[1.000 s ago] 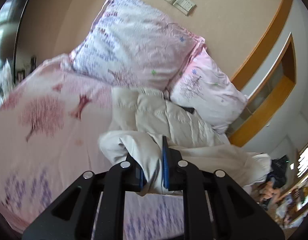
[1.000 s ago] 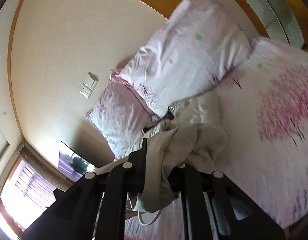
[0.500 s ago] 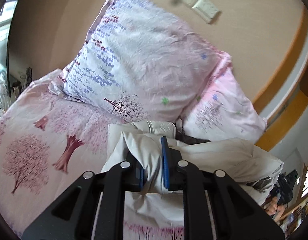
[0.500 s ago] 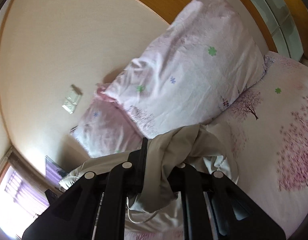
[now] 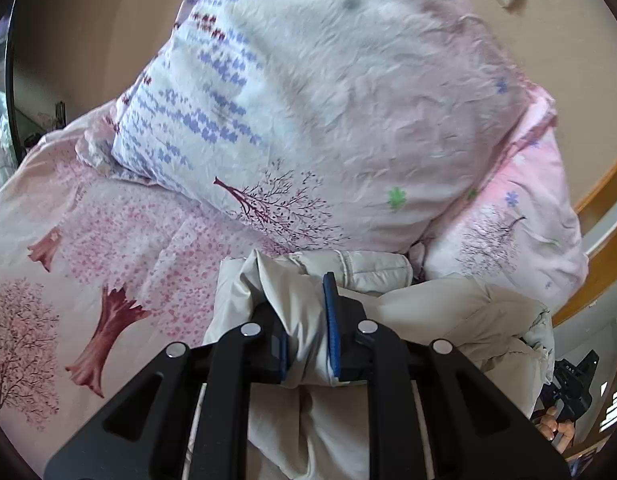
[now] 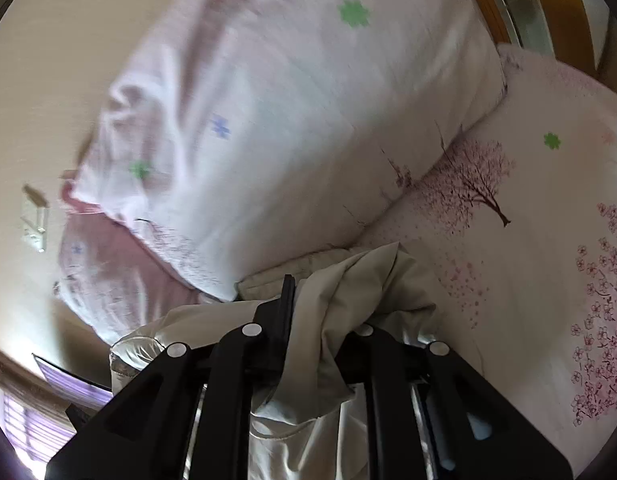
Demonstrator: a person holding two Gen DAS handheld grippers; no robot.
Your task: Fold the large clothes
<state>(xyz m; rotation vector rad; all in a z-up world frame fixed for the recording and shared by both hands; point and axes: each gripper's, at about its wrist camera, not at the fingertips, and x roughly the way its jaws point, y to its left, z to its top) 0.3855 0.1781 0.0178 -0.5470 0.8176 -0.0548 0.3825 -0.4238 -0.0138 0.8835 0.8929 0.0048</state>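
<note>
The bed (image 5: 48,208) is covered with a pale pink sheet printed with blossoming trees, their trunks dark red. Two pillows lie on it at the head end, leaning against the wall. The larger pillow (image 5: 328,112) is white to pink with rows of purple marks, a dark tree and a green flower; the smaller pink pillow (image 5: 520,232) sits just beside it, partly tucked behind its edge. A cream padded jacket (image 5: 448,312) lies bunched on the sheet, touching the lower edges of both pillows. In the right wrist view the same jacket (image 6: 388,280) rests against the large pillow (image 6: 308,120) on the tree-printed sheet (image 6: 540,240).
</note>
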